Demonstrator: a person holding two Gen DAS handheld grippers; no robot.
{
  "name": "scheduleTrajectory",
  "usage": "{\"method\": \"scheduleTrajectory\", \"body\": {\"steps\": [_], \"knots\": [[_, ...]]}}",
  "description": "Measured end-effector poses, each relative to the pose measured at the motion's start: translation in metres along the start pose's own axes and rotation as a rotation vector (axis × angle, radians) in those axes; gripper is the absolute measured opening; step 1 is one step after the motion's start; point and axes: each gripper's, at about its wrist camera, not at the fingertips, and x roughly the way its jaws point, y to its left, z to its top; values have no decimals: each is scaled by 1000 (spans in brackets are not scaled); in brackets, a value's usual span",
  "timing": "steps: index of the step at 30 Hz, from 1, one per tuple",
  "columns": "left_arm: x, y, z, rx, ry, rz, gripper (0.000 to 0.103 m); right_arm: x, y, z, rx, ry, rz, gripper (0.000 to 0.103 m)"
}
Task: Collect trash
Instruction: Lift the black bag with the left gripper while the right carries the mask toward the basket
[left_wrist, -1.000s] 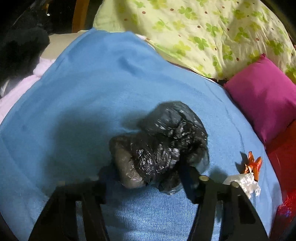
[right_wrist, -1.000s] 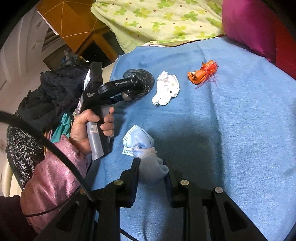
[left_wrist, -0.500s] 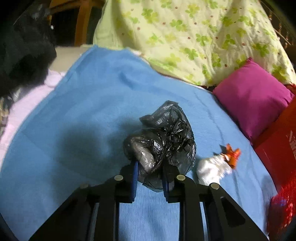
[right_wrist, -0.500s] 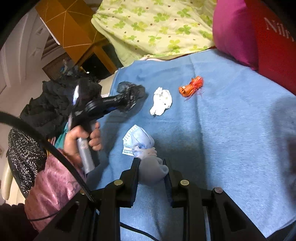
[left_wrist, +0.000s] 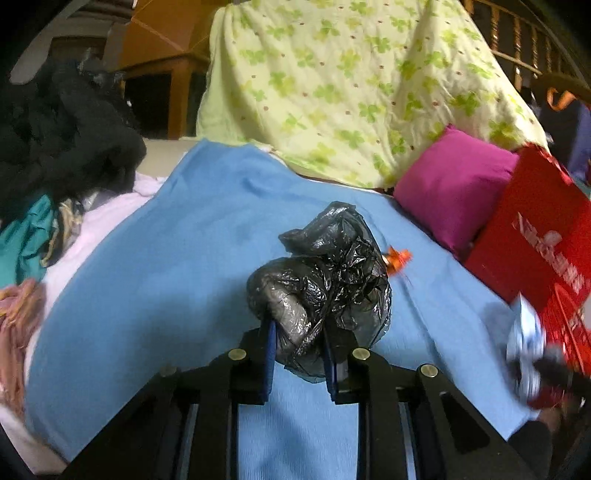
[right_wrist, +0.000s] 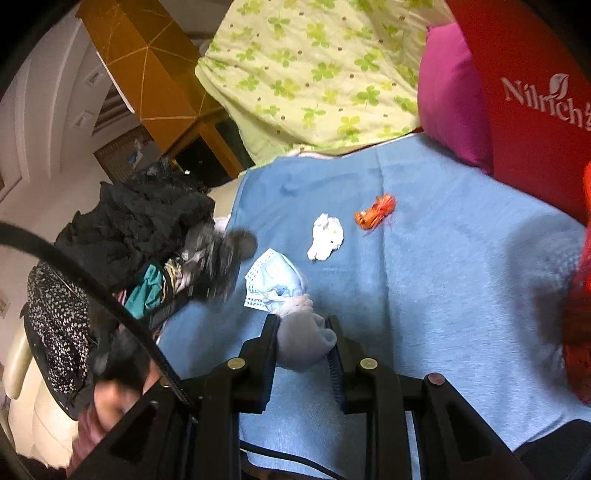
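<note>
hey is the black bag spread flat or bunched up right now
Bunched up. The black bag is a crumpled, creased wad pinched between the left gripper fingers, held above the blue blanket.

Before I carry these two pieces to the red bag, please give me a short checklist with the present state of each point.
1. Left gripper jaws shut on the black plastic bag: ok.
2. Right gripper jaws shut on the grey wad: ok.
3. Face mask free of the wad: cannot tell, they touch.
4. White tissue and orange wrapper collected: not ok, both lie on the blue blanket.
5. Red bag opening reachable: cannot tell.
</note>
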Motion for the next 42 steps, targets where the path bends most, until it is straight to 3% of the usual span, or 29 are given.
{"method": "scheduleTrajectory", "body": {"steps": [11,17,42], "knots": [[-75,-36,15,46,-106,9,23,-58,-5,-4,9,-90,-1,27],[-96,-63,14,94,-105,34,23,-86,-7,2,11,-149,15,27],[-113,-119,9,203,-100,57,23,-125,-13,3,3,-241,30,27]]}}
